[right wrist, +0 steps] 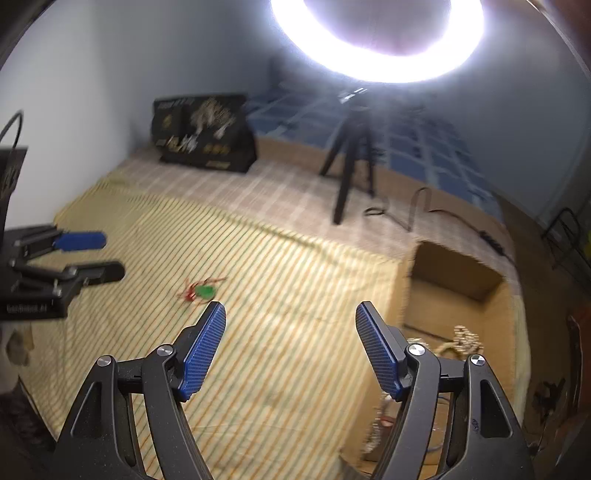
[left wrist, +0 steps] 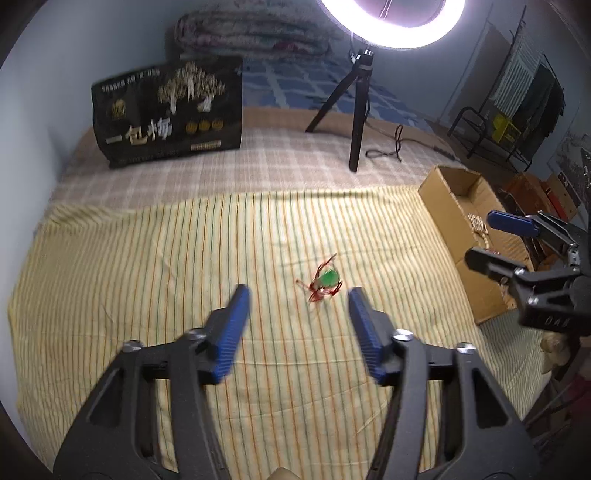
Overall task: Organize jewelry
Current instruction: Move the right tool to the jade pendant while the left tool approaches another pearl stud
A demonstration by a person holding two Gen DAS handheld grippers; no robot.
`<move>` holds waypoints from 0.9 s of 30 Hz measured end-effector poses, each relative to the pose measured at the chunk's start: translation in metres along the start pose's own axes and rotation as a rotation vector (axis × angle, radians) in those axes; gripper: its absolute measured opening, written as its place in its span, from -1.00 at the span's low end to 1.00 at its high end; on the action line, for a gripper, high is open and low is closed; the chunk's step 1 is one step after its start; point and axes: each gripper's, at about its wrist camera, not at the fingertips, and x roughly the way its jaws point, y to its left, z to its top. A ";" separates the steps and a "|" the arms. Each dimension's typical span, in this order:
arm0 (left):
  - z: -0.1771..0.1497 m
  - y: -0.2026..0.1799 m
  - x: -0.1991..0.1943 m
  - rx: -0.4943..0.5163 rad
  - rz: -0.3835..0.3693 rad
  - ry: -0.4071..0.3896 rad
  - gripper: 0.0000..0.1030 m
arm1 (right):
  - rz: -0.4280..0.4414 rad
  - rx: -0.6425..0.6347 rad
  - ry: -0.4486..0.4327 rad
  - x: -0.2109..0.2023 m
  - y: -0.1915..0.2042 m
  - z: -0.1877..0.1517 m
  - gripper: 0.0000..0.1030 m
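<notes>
On striped cloth [left wrist: 147, 277], green pendant [left wrist: 328, 277], seemingly red-corded, both grippers' fingers [left wrist: 236, 314] spread, empty.

Home bedroom, bed [left wrist: 258, 177], folded quilt [left wrist: 251, 33]
</notes>
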 end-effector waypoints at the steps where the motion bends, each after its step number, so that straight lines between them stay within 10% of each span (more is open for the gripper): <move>1: 0.000 0.002 0.002 -0.001 0.000 0.008 -0.13 | 0.007 -0.011 0.011 0.004 0.004 0.000 0.40; 27: 0.003 0.031 0.018 0.051 -0.067 0.050 -0.36 | 0.242 0.031 0.175 0.112 0.040 -0.010 -0.57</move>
